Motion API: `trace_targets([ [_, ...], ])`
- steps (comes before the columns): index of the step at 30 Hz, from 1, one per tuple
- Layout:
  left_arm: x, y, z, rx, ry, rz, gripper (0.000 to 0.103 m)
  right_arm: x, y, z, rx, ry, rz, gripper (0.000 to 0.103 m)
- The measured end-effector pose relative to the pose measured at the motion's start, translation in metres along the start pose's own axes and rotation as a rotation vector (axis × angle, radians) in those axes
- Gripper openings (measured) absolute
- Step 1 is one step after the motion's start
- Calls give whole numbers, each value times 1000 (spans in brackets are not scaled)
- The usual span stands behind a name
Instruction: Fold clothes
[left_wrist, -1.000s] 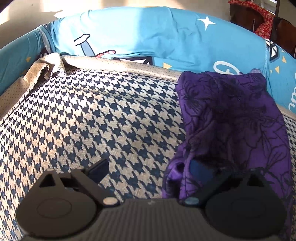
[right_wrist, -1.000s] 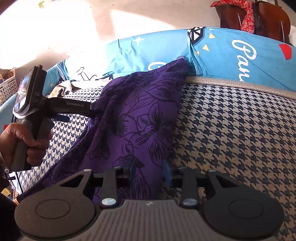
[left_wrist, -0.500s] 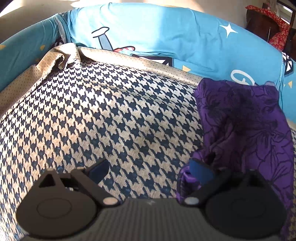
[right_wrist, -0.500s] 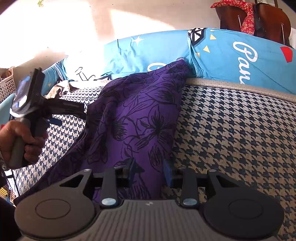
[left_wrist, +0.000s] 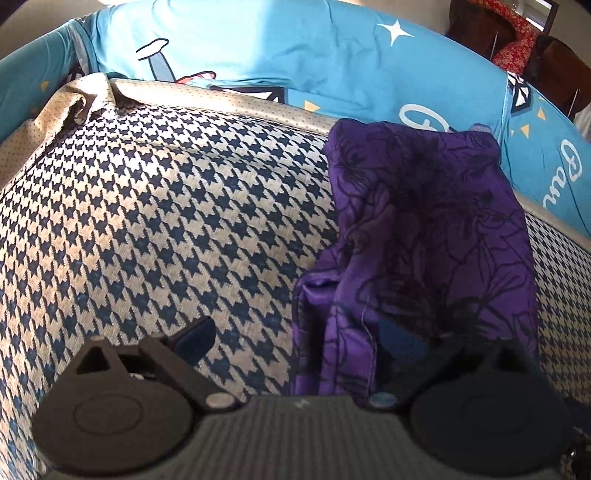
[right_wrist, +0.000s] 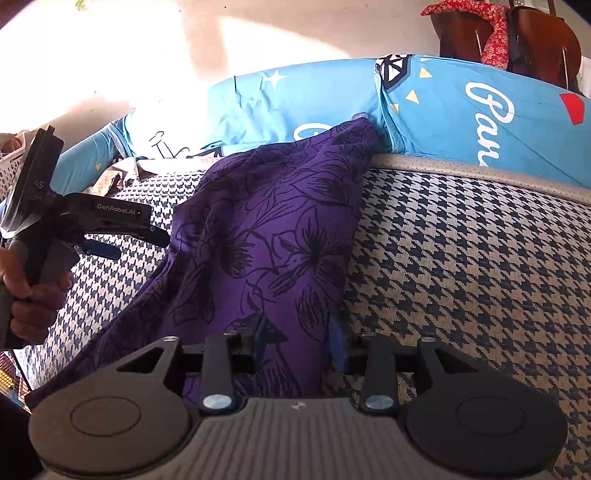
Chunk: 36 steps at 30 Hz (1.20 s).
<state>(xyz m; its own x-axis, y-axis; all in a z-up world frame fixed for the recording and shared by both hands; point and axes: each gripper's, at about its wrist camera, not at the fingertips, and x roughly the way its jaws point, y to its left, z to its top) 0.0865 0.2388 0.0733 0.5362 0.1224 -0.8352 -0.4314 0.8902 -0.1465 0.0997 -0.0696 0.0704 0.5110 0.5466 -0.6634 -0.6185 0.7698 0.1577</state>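
Nearest in the right wrist view: right gripper (right_wrist: 299, 339), jaws opening, a fold of the purple floral garment (right_wrist: 280, 236) between the blue pads (right_wrist: 337, 345). Gap is narrow; pads look just beside the cloth w/ slack, though whether the left pad touches it is hard to tell from this angle.

Left wrist view: left gripper (left_wrist: 295, 339) stands wide. Its left finger (left_wrist: 192, 338) is over bare houndstooth cover (left_wrist: 147, 221); the right finger is under/behind the garment's (left_wrist: 424, 229) near edge, partly hidden by bunched cloth. Nothing pinched between the two.

Mid: garment lies in a long strip on the houndstooth surface (right_wrist: 461, 258), running from the grippers up toward the back. Near end is rumpled and folded over itself. In the right wrist view, left gripper (right_wrist: 122, 236) sits at the garment's left edge, held by the person's hand (right_wrist: 26, 295).

Far: garment's top end reaches the blue printed cushions (left_wrist: 295, 55) along the back, touching them. Beyond, dark wooden chair w/ red cloth (right_wrist: 495, 33).
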Motion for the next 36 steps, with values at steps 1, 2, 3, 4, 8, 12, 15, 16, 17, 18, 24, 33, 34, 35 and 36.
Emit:
trace_targets([
  [1, 3, -2, -1, 4, 8, -6, 100, 0, 0, 0, -2, 0, 0, 37],
  [2, 7, -3, -2, 8, 20, -17, 100, 0, 1, 0, -4, 0, 0, 37],
  [3, 11, -5, -3, 13, 34, -24, 100, 0, 1, 0, -4, 0, 0, 37],
  [4, 15, -6, -5, 22, 45, -18, 100, 1, 1, 0, -4, 1, -1, 37],
  [8, 25, -5, -11, 69, 59, 78, 101, 1, 1, -1, -3, -1, -3, 37],
  [12, 26, 1, -15, 101, 50, 125, 103, 0, -1, 0, 0, -5, -6, 37],
  [15, 25, 5, -16, 105, 47, 136, 103, -2, -4, 1, 5, -12, -7, 37],
  [16, 25, 7, -15, 96, 50, 140, 103, -2, -5, 2, 7, -13, -10, 37],
  [17, 25, 8, -15, 87, 54, 143, 103, -1, -7, 3, 9, -15, -14, 37],
  [18, 25, 9, -15, 78, 58, 147, 103, -1, -9, 4, 11, -16, -17, 37],
  [24, 22, 3, -14, 58, 69, 203, 103, 4, -25, 12, 85, -20, -1, 37],
  [33, 8, -12, -9, 30, 45, 248, 103, 20, -41, 27, 152, -24, 8, 37],
  [34, 4, -14, -8, 32, 24, 246, 103, 22, -43, 28, 166, -26, 11, 38],
  [35, 0, -17, -7, 34, 3, 247, 103, 23, -44, 30, 177, -29, 16, 38],
  [36, -3, -20, -5, 34, -16, 249, 103, 25, -46, 31, 188, -32, 20, 38],
])
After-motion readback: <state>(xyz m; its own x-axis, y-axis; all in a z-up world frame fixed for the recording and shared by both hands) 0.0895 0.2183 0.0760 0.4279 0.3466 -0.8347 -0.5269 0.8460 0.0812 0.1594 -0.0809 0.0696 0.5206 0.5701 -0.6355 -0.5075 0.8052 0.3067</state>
